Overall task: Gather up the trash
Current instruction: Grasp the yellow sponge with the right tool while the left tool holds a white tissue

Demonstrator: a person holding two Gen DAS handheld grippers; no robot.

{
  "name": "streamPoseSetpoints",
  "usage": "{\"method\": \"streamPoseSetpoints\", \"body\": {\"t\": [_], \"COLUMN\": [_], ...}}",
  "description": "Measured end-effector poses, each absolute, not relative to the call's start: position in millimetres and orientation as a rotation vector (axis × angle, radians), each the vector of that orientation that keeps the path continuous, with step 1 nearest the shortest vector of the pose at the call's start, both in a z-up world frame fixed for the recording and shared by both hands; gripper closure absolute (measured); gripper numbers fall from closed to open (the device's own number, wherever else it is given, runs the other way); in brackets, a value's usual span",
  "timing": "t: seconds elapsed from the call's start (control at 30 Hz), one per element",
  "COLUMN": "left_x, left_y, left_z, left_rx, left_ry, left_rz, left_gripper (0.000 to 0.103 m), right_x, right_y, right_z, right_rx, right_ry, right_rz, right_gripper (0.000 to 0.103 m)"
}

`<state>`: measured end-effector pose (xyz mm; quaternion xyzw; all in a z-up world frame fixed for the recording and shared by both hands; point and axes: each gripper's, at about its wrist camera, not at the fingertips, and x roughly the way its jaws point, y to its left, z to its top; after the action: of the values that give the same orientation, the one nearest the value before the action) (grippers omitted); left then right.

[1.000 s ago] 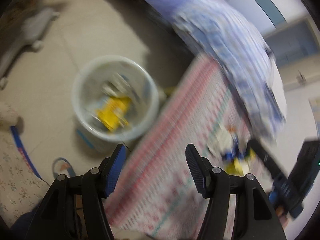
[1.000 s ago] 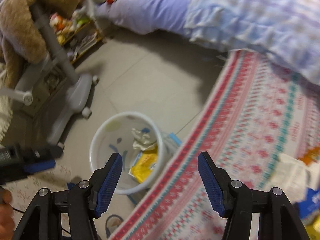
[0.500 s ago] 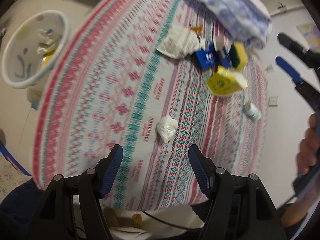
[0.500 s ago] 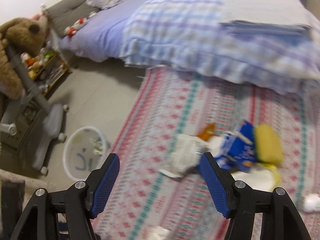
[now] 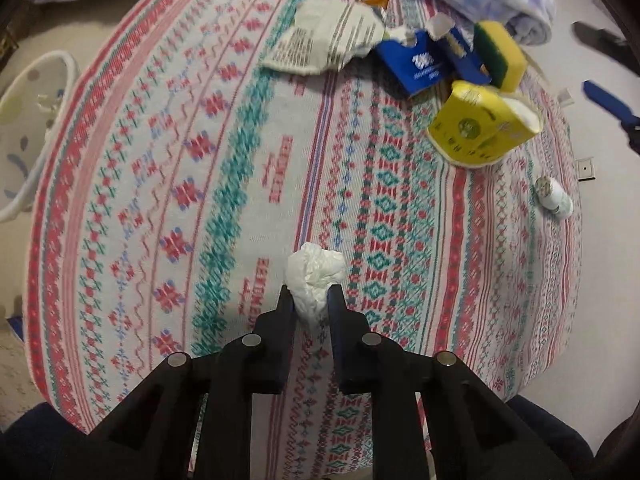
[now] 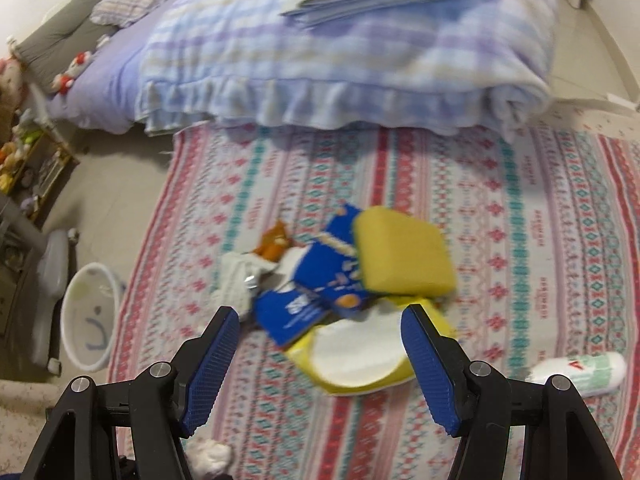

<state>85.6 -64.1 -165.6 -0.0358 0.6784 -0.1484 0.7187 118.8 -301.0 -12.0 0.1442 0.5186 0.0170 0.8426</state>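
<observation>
My left gripper (image 5: pixel 310 294) is shut on a crumpled white tissue (image 5: pixel 316 274) on the patterned rug (image 5: pixel 224 184). Beyond it lies a trash pile: a crumpled printed paper (image 5: pixel 328 36), a blue carton (image 5: pixel 420 64), a yellow-green sponge (image 5: pixel 498 54) and a yellow box (image 5: pixel 480 124). My right gripper (image 6: pixel 320 316) is open and empty, above the same pile: the blue carton (image 6: pixel 320 284), the sponge (image 6: pixel 400 256) and the yellow box (image 6: pixel 356 360). The white trash bin stands at the rug's left edge (image 5: pixel 28 120) (image 6: pixel 90 316). The tissue also shows at the bottom of the right wrist view (image 6: pixel 208 454).
A small white bottle (image 5: pixel 554 198) (image 6: pixel 580 368) lies on the rug to the right. A bed with a blue checked quilt (image 6: pixel 340 48) borders the rug's far side. A chair base (image 6: pixel 52 260) and a toy shelf (image 6: pixel 28 160) stand at left.
My left gripper swung from the bin to the rug, moved down and closed on the tissue. My right gripper swung right and came closer to the trash pile, still open.
</observation>
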Motion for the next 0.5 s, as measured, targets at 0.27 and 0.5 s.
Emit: {"method": "streamPoseSetpoints", "body": {"t": [0.27, 0.5], "left_x": [96.6, 105.9], "left_y": [-42.9, -13.4], "left_z": [-134.0, -122.8], "left_rx": [-0.156, -0.249], "left_ry": [1.435, 1.434], "left_rz": [-0.356, -0.358], "left_gripper": [0.087, 0.087], "right_x": [140.1, 166.0], "right_y": [-318.9, -322.4], "right_z": [-34.8, -63.6], "right_rx": [0.306, 0.304], "right_ry": [1.131, 1.177], "right_rz": [-0.003, -0.048], "right_gripper": [0.031, 0.031]}}
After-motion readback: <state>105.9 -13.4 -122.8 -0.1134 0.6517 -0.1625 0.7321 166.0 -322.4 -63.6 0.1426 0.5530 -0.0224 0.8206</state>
